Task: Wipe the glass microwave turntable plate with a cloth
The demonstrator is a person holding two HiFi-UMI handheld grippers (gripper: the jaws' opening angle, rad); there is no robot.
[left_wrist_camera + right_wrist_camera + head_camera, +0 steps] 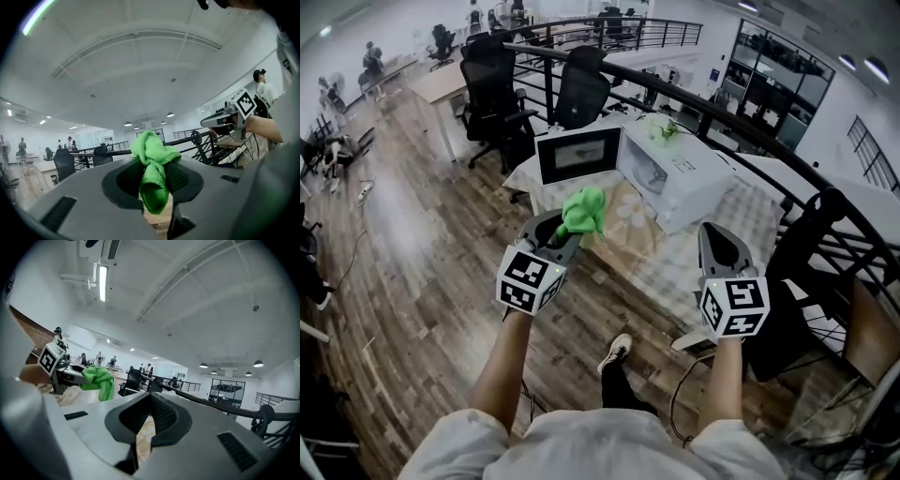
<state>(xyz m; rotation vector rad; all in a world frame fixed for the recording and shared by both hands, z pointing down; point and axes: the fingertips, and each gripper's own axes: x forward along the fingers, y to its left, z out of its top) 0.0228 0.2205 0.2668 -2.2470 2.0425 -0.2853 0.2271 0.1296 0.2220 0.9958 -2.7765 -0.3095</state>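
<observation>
Grips a bunched green cloth (584,211) in the closed left gripper (570,234), centre frame in the head view. Shows the right gripper (710,234) at lower right, tips together on nothing. Leaves the glass plate (630,220) faint before the microwave (675,173), rim hard to trace.

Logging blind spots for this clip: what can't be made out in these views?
Glass turntable plate: no view shows it clearly.
White microwave oven, its cavity: head view, too small and washed out.
Right gripper, its fingers: head view, covered by its own body.
</observation>
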